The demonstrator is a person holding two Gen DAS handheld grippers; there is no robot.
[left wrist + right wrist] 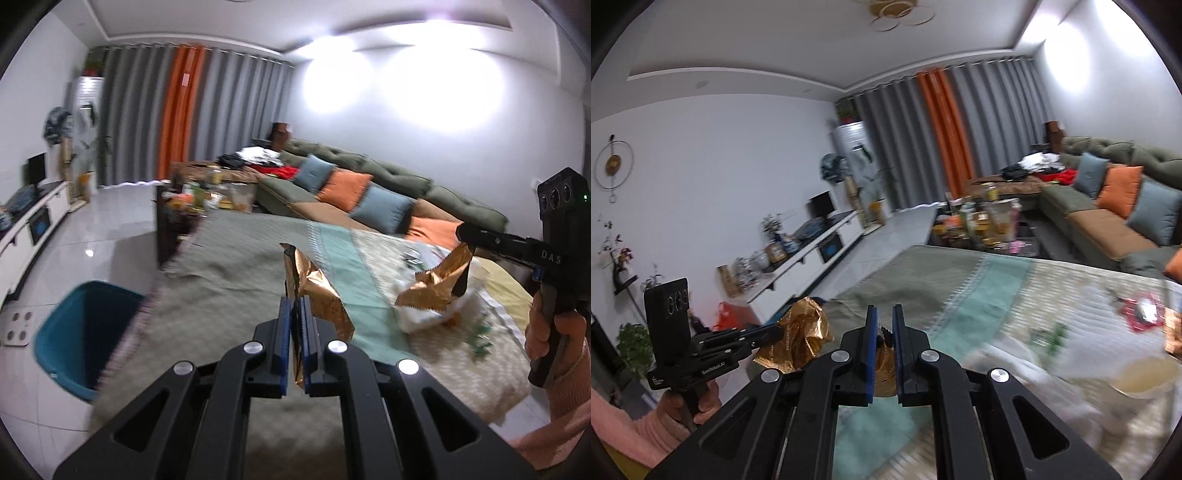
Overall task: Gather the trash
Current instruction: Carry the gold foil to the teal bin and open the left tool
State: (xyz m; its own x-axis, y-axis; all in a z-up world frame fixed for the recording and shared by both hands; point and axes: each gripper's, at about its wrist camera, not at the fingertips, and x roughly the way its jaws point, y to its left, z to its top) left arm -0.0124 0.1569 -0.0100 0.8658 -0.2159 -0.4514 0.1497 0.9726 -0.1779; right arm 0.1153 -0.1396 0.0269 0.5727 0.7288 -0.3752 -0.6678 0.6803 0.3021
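Note:
My left gripper (pixel 294 300) is shut on a crumpled gold foil wrapper (pixel 314 291) and holds it above the cloth-covered table (pixel 229 288). It also shows in the right wrist view (pixel 775 334) with that wrapper (pixel 805 336). My right gripper (pixel 884 314) is shut on a second gold foil wrapper (pixel 885 369), only a strip showing between its pads. In the left wrist view the right gripper (pixel 461 258) holds this wrapper (pixel 436 284) over the table's right part. A teal bin (pixel 81 332) stands on the floor left of the table.
White paper and plastic litter (pixel 428 317) lies on the table at right, with a cup of yellowish liquid (pixel 1141 376) and a red item (pixel 1141 310). A cluttered coffee table (pixel 207 195) and a green sofa with cushions (pixel 369 192) stand beyond. A white TV cabinet (pixel 812 266) lines the left wall.

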